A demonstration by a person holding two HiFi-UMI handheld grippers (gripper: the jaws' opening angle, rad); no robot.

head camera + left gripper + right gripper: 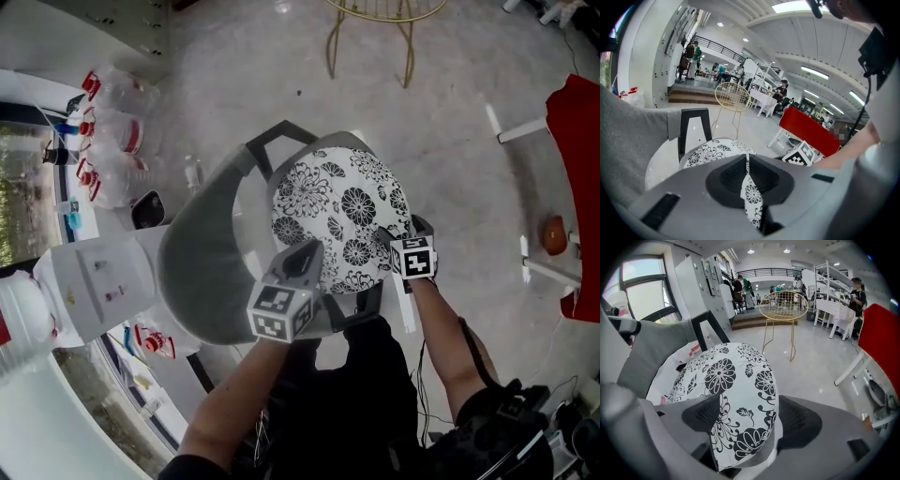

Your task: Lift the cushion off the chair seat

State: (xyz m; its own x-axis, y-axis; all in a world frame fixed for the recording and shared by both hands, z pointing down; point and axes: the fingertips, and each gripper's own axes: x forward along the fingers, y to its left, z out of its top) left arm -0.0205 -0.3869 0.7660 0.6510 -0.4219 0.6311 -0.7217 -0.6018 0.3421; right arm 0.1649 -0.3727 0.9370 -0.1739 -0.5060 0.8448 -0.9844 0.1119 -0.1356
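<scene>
A round white cushion (pixel 342 216) with black flower print lies over the seat of a grey shell chair (pixel 202 272). My left gripper (pixel 302 261) is at the cushion's near edge. In the left gripper view a thin fold of the cushion (pixel 749 194) is pinched between the pads, so the left gripper (pixel 747 180) is shut on it. My right gripper (pixel 398 236) sits at the near right edge. In the right gripper view the cushion (pixel 726 380) runs between the wide-set jaws of the right gripper (pixel 745 423), with a slim gap at the right pad.
A gold wire chair (pixel 375 19) stands on the floor beyond the grey chair. Red fabric (pixel 577 122) and white legs (pixel 520 131) are at the right. Clear bottles with red caps (pixel 112 122) and a white appliance (pixel 94 281) crowd the left.
</scene>
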